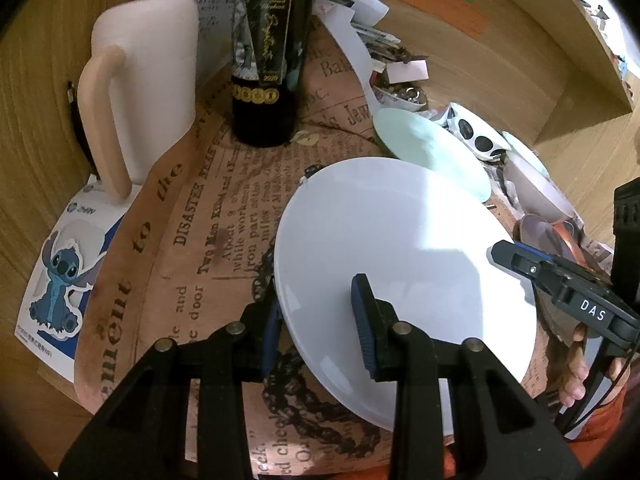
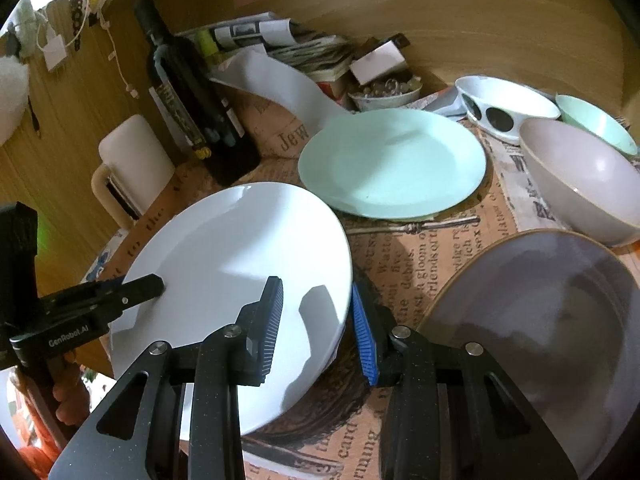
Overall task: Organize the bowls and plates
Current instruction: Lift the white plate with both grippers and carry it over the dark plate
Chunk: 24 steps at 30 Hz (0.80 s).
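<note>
Newsprint-covered tabletop [image 2: 420,264], crowded with dishes. White plate [image 2: 240,264] tilted at near edge, rim clamped by left hand-held gripper [image 1: 320,320] and right hand-held gripper [image 2: 316,320]. Lift step in hand. Next, probably: carry level, set onto mint plate [image 2: 392,160] just behind.

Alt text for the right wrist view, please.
Both grippers, right gripper and left gripper, clamp opposite rims of a tilted white plate above a newsprint-patterned mat. Behind lie a mint plate and three bowls.
</note>
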Available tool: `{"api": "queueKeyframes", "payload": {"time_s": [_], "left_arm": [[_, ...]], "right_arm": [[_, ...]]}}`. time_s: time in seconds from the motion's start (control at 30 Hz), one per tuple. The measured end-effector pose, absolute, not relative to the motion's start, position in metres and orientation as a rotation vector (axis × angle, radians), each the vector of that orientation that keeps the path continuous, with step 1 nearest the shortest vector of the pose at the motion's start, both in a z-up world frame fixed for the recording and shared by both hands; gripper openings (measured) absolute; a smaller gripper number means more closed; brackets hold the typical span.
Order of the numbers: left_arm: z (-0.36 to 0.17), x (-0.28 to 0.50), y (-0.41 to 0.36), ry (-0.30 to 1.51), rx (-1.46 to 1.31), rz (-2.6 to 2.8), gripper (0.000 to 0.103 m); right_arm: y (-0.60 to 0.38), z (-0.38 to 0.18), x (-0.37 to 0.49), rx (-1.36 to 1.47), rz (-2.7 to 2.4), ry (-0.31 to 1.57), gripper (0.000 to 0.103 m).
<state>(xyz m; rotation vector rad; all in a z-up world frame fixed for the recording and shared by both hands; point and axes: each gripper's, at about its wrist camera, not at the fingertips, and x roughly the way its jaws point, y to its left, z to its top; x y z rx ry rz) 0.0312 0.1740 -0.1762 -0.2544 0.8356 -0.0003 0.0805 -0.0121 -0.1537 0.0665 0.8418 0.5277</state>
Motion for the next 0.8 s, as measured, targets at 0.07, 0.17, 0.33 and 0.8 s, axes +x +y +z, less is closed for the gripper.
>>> {"api": "queueKeyframes", "payload": {"time_s": [0.07,0.17,0.33,0.8], "left_arm": [[-0.172,0.032,0.172,0.823,-0.25,-0.003,0.033],[-0.164,0.034,0.166,0.799,-0.239,-0.009,0.033],[-0.149,0.038,0.156,0.764,-0.227,-0.033,0.033],[-0.134,0.052,0.118,0.724,-0.191,-0.115,0.033]], "right_arm": [[-0.016,-0.151,0.08,0.074,0.524,0.831,0.032],[-0.022,-0.145,0.08,0.093,0.516,0.815,0.032],[-0.035,-0.136,0.077,0.114,0.493,0.783,0.032],[-0.075,-0.121,0.065,0.153,0.417,0.731,0.032]]}}
